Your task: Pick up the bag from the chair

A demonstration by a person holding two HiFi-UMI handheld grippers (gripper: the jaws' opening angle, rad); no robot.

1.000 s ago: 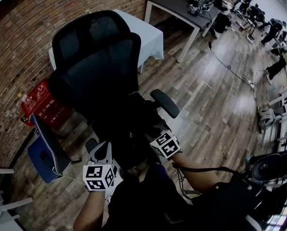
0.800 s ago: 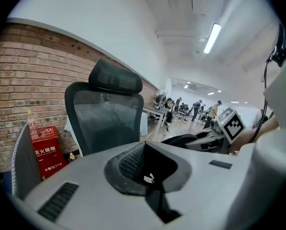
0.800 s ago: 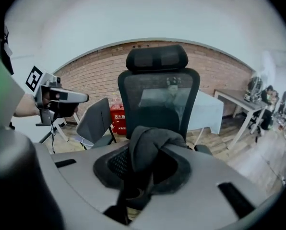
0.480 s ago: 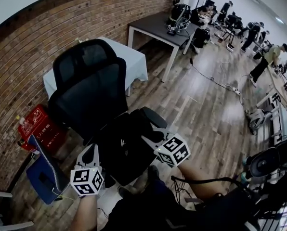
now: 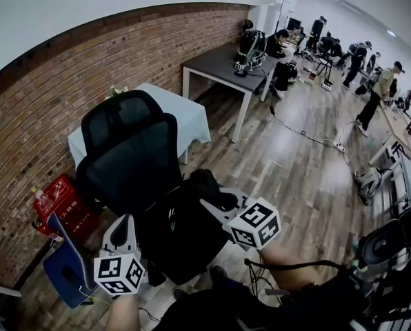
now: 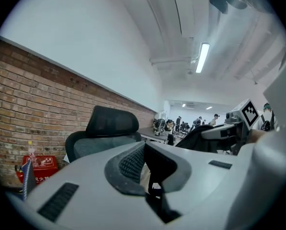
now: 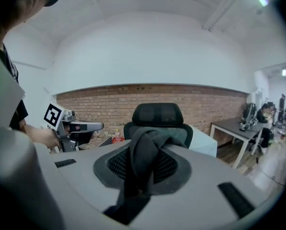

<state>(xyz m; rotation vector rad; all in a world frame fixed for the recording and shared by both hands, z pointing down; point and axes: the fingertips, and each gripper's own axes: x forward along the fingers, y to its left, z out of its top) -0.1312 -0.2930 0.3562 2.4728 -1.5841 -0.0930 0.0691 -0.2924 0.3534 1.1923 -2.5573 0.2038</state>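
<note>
Closest, at 7 o'clock, the left gripper (image 5: 125, 223) is pinched tight on a thin bit of the bag (image 5: 185, 236). At 5 o'clock the right gripper (image 5: 209, 204) is squeezed on a dark strap (image 7: 143, 159). I think two holds keep the bag from tipping. The bag hangs between them, just in front of the chair (image 5: 133, 150), and looks clear of the seat. Farther off, at 1 o'clock, stands a table (image 5: 216, 67), with people (image 5: 381, 88) beyond.

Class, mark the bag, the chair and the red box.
bag (image 5: 183, 232), head view, on its black body.
chair (image 5: 133, 161), head view, on the mesh backrest.
red box (image 5: 55, 198), head view, on its top face.
</note>
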